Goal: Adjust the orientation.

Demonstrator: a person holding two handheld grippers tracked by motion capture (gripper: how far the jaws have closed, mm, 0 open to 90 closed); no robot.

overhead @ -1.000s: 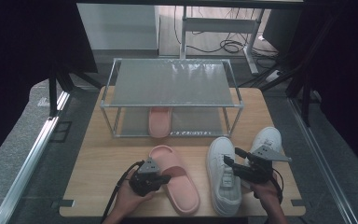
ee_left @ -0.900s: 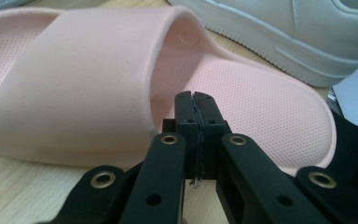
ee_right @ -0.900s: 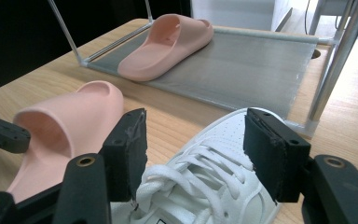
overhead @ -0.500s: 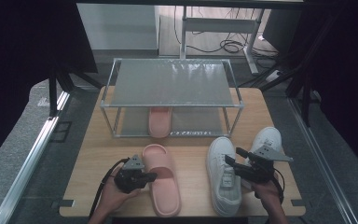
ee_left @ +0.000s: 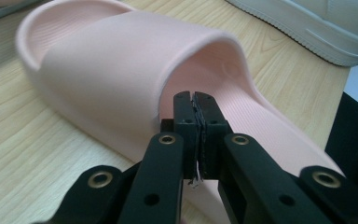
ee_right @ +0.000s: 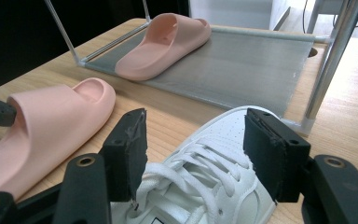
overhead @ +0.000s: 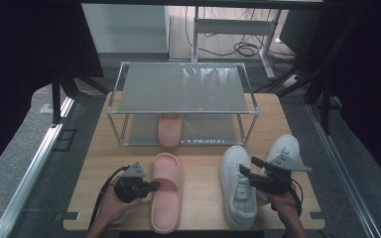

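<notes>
Pink slipper (overhead: pixel 166 191) lies flat on the wooden surface (overhead: pixel 203 208), lower centre-left of the high view, toe toward the rack (overhead: pixel 181 101). Left gripper (overhead: pixel 154 186) sits at the slipper's left edge, held in the person's left hand (overhead: pixel 113 208) at the bottom of the frame. In the left gripper view its fingers (ee_left: pixel 186 116) are pressed together, tips right at the mouth of the strap, over the ribbed footbed. Whether the closed tips touch the slipper (ee_left: pixel 121 79) is hard to judge from this angle; nothing sits between them.

Right gripper (overhead: pixel 245 171) is at lower right of the high view, over the near white sneaker (overhead: pixel 237 186). In the right gripper view its fingers (ee_right: pixel 130 144) are spread wide, one to each side of the laced front of that sneaker (ee_right: pixel 205 186); pads not pressing on it. A second white sneaker (overhead: pixel 285 148) lies just to the right, partly behind the gripper.

Second pink slipper (overhead: pixel 170 129) rests on the rack's lower shelf, centre of the high view; in the right gripper view it appears at upper centre (ee_right: pixel 165 39), on the grey shelf mat. The first slipper (ee_right: pixel 42 135) shows at left of that view.
</notes>
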